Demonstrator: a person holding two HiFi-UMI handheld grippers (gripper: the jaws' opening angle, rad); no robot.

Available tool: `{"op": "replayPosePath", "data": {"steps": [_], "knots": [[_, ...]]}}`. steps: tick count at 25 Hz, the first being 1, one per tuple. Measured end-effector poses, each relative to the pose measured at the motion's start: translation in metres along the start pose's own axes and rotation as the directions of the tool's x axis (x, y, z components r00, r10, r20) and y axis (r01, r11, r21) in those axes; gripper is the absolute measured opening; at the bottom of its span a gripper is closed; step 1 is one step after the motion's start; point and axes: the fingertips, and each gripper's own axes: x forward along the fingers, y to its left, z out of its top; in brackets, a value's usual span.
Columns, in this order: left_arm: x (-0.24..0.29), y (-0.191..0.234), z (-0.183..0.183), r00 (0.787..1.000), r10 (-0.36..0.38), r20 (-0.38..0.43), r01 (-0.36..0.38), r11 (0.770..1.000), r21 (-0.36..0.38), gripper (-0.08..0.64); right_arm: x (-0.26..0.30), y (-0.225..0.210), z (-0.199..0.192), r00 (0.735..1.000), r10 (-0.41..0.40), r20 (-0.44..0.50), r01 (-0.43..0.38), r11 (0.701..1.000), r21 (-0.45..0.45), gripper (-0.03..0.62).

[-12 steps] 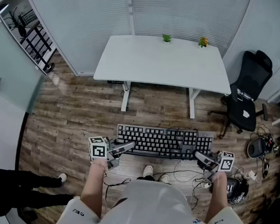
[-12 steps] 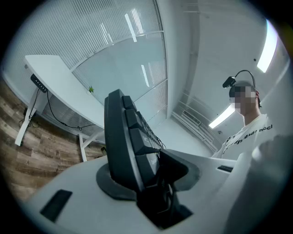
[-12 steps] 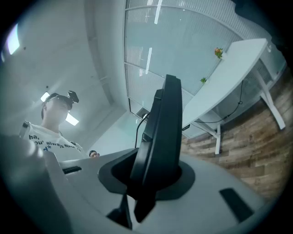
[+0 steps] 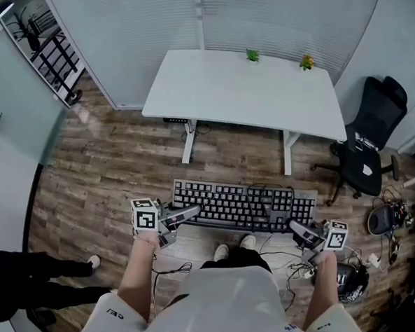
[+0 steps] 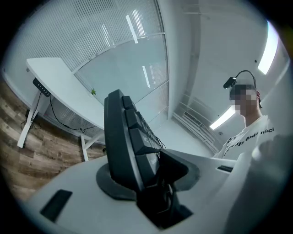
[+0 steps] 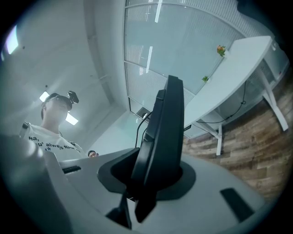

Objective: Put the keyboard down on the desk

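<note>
A black keyboard (image 4: 243, 206) hangs level in the air in front of the person, above the wooden floor and short of the white desk (image 4: 245, 93). My left gripper (image 4: 186, 214) is shut on the keyboard's left end, and the right gripper (image 4: 297, 228) is shut on its right end. In the left gripper view the keyboard (image 5: 126, 137) stands edge-on between the jaws, keys facing right. The right gripper view shows the keyboard (image 6: 160, 137) edge-on too, with its cable trailing off behind.
The desk carries two small plants, a green plant (image 4: 252, 55) and a yellow plant (image 4: 306, 63), at its far edge. A black office chair (image 4: 369, 145) stands right of the desk. Cables and a helmet (image 4: 351, 279) lie on the floor at lower right. A black shelf (image 4: 46, 52) stands far left.
The keyboard and both grippers have shifted slightly forward, toward the desk. The person's feet have stepped forward under the keyboard.
</note>
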Motion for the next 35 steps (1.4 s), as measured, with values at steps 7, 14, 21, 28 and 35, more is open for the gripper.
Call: {"op": "replayPosePath", "data": {"steps": [7,14,21,28,35], "knots": [[0.019,0.031,0.032,1.0,0.004,-0.011,-0.005,1.0,-0.013,0.181,0.016,-0.027,0.033,1.0,-0.01,0.008,0.01,1.0,0.018,0.118],[0.045,0.052,0.05,1.0,0.001,-0.017,-0.001,1.0,0.004,0.181,0.016,-0.053,0.059,1.0,-0.003,0.021,0.003,1.0,0.003,0.119],[0.116,0.088,0.103,0.999,0.012,-0.031,-0.012,1.0,0.004,0.181,0.008,-0.1,0.139,1.0,0.003,0.031,-0.003,1.0,0.019,0.12],[0.163,0.112,0.135,0.999,0.034,-0.023,-0.034,0.999,0.0,0.181,0.002,-0.137,0.196,1.0,0.016,0.017,-0.017,0.999,0.027,0.12],[0.214,0.143,0.169,0.998,0.058,-0.015,-0.059,0.998,-0.016,0.181,-0.003,-0.181,0.257,1.0,0.03,-0.003,-0.03,0.998,0.047,0.12]]}}
